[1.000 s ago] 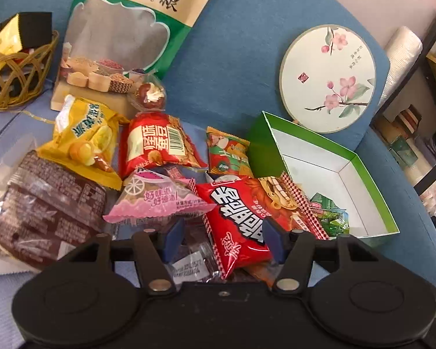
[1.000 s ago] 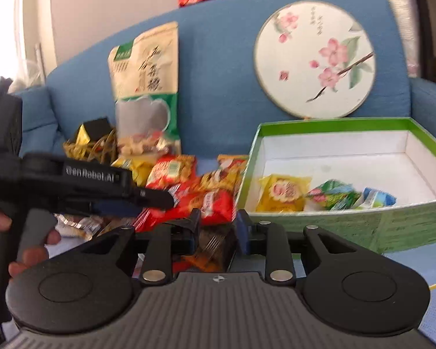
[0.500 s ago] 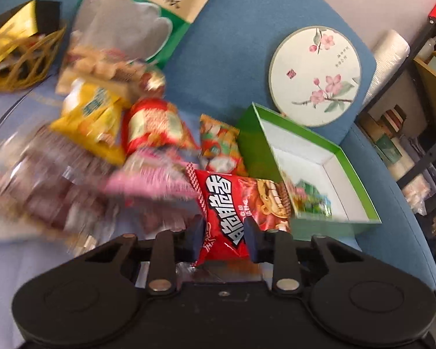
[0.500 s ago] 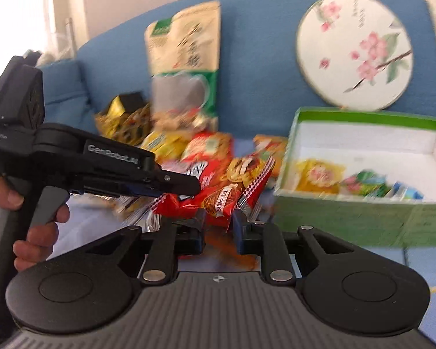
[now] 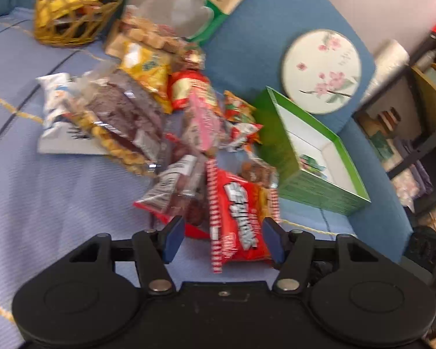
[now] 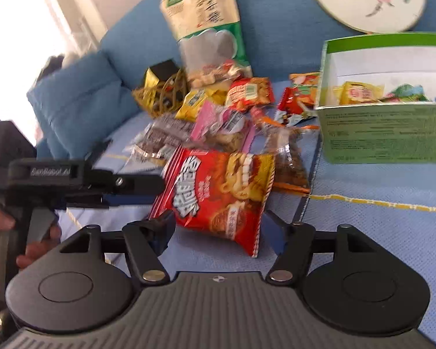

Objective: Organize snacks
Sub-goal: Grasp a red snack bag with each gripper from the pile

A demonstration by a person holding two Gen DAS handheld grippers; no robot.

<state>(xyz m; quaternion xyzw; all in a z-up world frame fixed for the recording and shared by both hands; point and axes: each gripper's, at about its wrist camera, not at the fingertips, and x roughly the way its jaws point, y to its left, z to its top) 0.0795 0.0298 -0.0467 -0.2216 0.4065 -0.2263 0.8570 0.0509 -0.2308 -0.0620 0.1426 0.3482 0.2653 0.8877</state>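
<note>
- Red noodle-snack packet (image 6: 218, 192) sits low and centre in the right wrist view, lying on the light blue cover (image 6: 378, 232) at the front edge of the snack pile (image 6: 218, 110).
- Right gripper (image 6: 221, 232) frames its lower end, jaws opening and spread wide, pads off the wrapper.
- Left gripper (image 5: 222, 240) (seen in its own view, bottom centre) is opening too, the same packet (image 5: 235, 221) between its blue pads, not pinched.
- Green box (image 6: 383, 133) stands at right, a few snacks inside.
- Wicker basket (image 5: 72, 20) sits upper left; a hand (image 6: 11, 244) grips the left tool's handle.
</note>
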